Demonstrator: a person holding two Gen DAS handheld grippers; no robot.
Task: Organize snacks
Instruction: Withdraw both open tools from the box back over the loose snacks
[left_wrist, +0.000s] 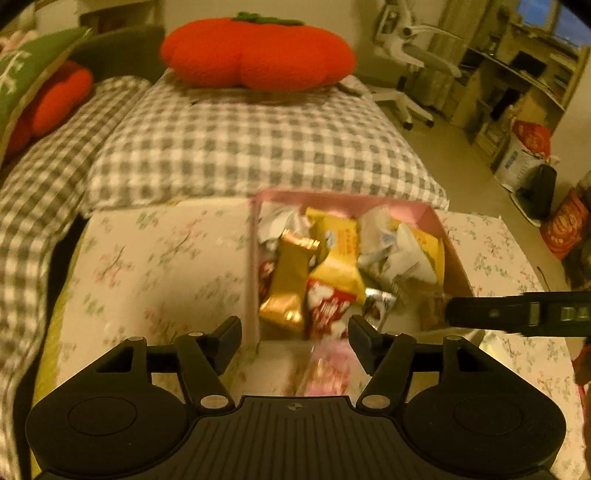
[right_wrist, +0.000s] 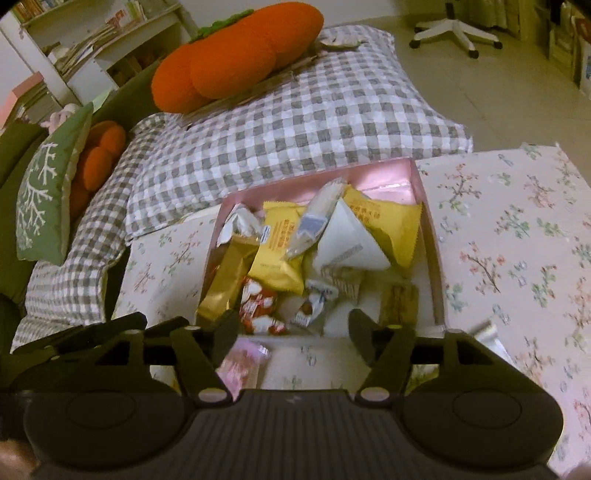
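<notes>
Pink snack packet (left_wrist: 325, 369) lies on the tabletop, near side of the box (left_wrist: 255, 266), beneath left gripper (left_wrist: 295, 332); both jaws apart, empty.

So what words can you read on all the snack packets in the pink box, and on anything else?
"DA", cut off at the picture's edge: on the black right gripper finger, seen from the left wrist view.
Yellow snack packet in the pink cardboard box: orange print, too blurred to read.
Red and white wrapper: white lettering, blurred, unreadable.
Gold foil packet, white pouch: no readable text.
</notes>
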